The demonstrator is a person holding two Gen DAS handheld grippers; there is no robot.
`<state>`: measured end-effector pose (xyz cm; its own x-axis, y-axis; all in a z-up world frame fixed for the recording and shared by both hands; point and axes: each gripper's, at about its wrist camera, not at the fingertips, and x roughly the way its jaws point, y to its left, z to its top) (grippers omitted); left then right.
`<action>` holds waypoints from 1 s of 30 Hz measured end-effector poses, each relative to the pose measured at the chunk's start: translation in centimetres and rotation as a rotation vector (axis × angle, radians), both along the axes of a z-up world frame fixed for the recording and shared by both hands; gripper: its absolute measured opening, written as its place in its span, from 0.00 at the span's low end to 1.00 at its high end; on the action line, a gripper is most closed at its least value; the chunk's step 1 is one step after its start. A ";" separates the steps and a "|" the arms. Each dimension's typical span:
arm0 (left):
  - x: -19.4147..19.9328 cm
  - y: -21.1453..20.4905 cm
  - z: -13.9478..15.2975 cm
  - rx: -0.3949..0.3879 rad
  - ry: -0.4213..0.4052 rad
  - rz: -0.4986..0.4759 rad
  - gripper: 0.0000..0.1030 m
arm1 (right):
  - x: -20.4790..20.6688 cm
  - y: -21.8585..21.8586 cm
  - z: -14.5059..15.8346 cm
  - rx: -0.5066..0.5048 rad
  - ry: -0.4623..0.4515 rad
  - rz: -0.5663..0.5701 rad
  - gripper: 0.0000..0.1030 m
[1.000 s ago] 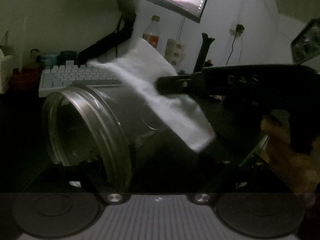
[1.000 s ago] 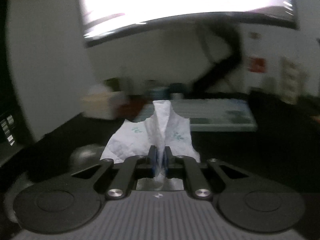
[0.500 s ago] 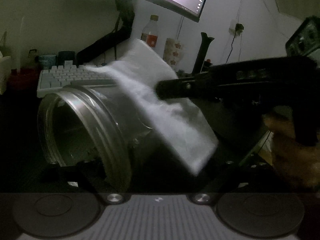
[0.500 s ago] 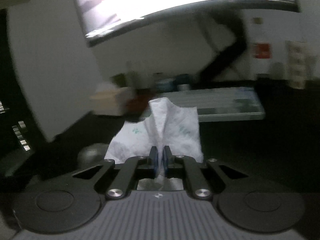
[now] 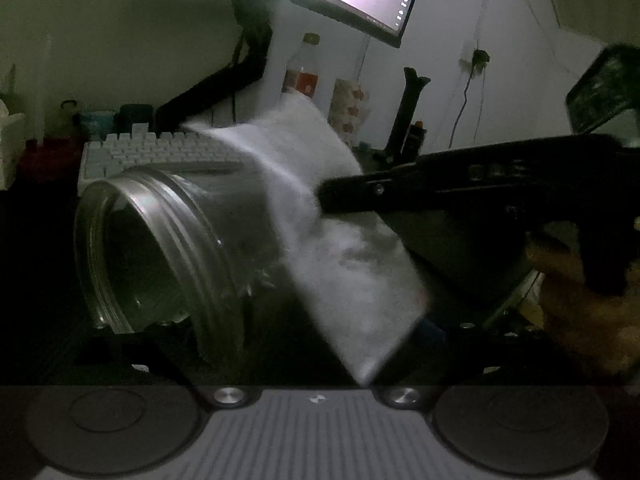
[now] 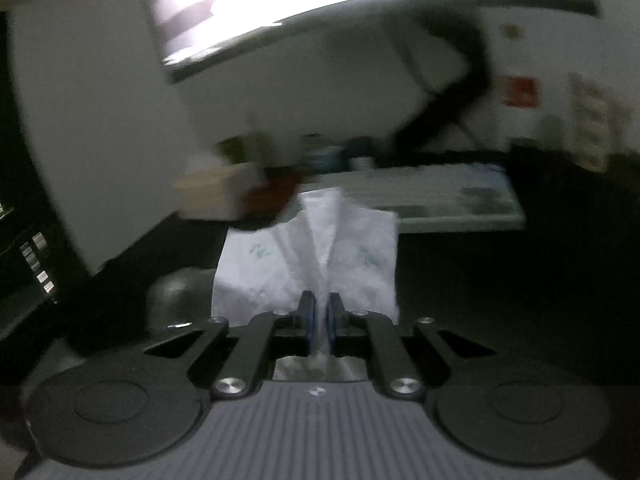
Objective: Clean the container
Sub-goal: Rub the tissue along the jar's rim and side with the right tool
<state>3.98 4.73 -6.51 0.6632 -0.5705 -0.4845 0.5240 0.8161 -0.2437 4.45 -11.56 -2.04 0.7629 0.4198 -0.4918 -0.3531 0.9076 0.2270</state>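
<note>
Jar [image 5: 160, 248]: clear glass, glossy, smooth wall with ridged threads at the mouth.
Tissue [image 6: 316, 256]: thin white paper, matt, creased, faint green print; lies over the jar's side.
Right hand-held gripper [image 6: 319, 320]: matt black plastic arms, blue pads, bright metal screws, ribbed grey body.
Keyboard [image 5: 156, 152] behind the jar: pale matt plastic keys.
Bottle [image 5: 302, 68] behind the jar: clear glossy plastic.

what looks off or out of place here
The clear jar lies tipped on its side, mouth towards the left wrist camera, not upright. The right claw, shut on a tissue, holds it over the jar's outside, not in it. Nothing looks spilled or broken.
</note>
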 end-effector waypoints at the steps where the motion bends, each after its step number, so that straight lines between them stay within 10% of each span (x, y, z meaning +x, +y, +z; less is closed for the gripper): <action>1: 0.0 -0.1 0.0 0.005 -0.002 0.001 0.94 | 0.2 -0.2 -0.2 0.001 0.002 -0.002 0.09; 10: 0.1 0.0 -0.1 0.009 0.001 -0.005 0.94 | -2.5 2.5 0.0 0.013 -0.060 0.247 0.09; 17: 0.3 0.8 0.2 -0.027 0.021 0.031 0.88 | -0.6 0.8 -0.6 -0.026 -0.062 -0.037 0.08; 22: 1.9 3.1 -0.7 -0.237 0.143 0.004 0.25 | 0.1 -2.0 -0.2 0.046 -0.056 -0.130 0.08; 30: 3.6 6.3 -2.5 -0.654 0.274 -0.153 0.13 | -0.6 -5.6 1.3 0.113 -0.077 -0.211 0.08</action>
<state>7.56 11.06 -9.00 0.4562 -0.8772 -0.1498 0.4708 0.3808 -0.7958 3.88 -17.15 -0.70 0.8727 0.2962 -0.3881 -0.1784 0.9335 0.3111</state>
